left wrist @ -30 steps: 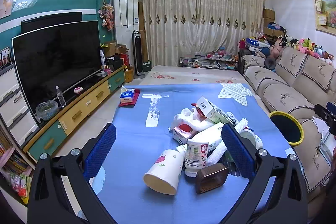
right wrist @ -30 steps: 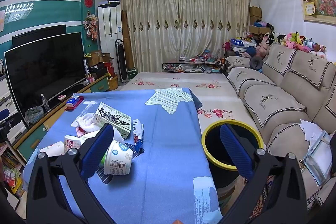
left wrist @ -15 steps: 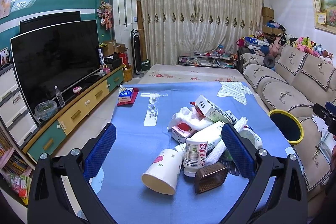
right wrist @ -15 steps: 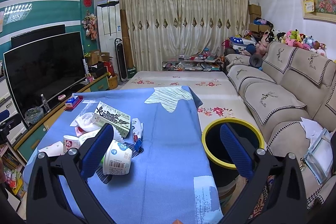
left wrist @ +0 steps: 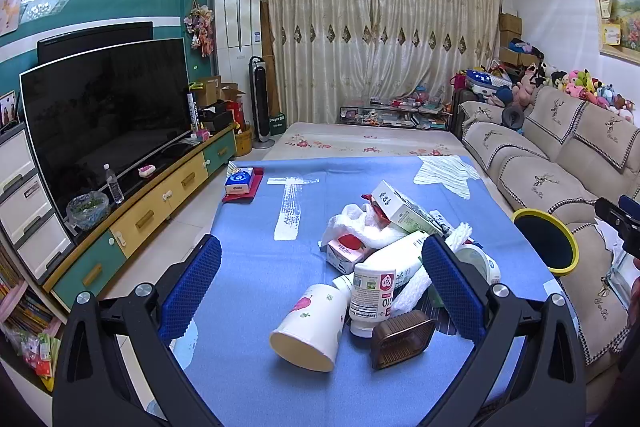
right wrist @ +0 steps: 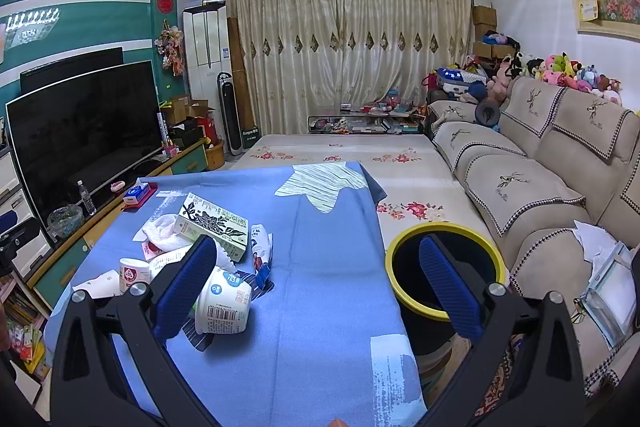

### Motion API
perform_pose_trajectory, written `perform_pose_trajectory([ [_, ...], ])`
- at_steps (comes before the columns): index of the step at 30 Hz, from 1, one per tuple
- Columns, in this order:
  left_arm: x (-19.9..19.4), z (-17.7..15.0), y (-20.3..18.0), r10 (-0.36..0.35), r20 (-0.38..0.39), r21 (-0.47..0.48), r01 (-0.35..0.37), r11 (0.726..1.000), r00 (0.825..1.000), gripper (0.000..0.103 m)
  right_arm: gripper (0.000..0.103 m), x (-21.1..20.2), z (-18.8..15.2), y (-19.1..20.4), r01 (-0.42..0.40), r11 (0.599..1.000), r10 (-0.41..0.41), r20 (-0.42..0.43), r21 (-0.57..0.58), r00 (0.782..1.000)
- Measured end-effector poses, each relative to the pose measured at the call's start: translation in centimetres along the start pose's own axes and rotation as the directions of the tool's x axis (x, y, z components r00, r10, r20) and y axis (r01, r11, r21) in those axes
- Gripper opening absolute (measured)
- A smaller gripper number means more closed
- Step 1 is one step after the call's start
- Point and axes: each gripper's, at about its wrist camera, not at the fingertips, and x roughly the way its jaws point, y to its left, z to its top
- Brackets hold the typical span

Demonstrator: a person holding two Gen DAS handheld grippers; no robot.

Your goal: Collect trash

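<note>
Above the blue table (left wrist: 256, 267) we held both tongs wide and empty; next, we judged, the left tongs (left wrist: 320, 283) should grasp the paper cup (left wrist: 310, 327) for the bin (right wrist: 444, 267).

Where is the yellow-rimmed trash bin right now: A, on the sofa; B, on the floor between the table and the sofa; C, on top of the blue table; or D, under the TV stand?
B: the trash bin stands beside the blue table's edge, with the sofa on its other side.
</note>
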Motion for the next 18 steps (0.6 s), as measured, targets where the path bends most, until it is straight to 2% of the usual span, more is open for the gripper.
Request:
perform_pose_trajectory([
  [18,0.04,-0.10,0.03,0.000,0.000,0.000,0.000,1.000,1.000,0.099,0.097,0.20,-0.10,0.05,-0.002,1.000,0.002,-0.007,0.001,1.000],
])
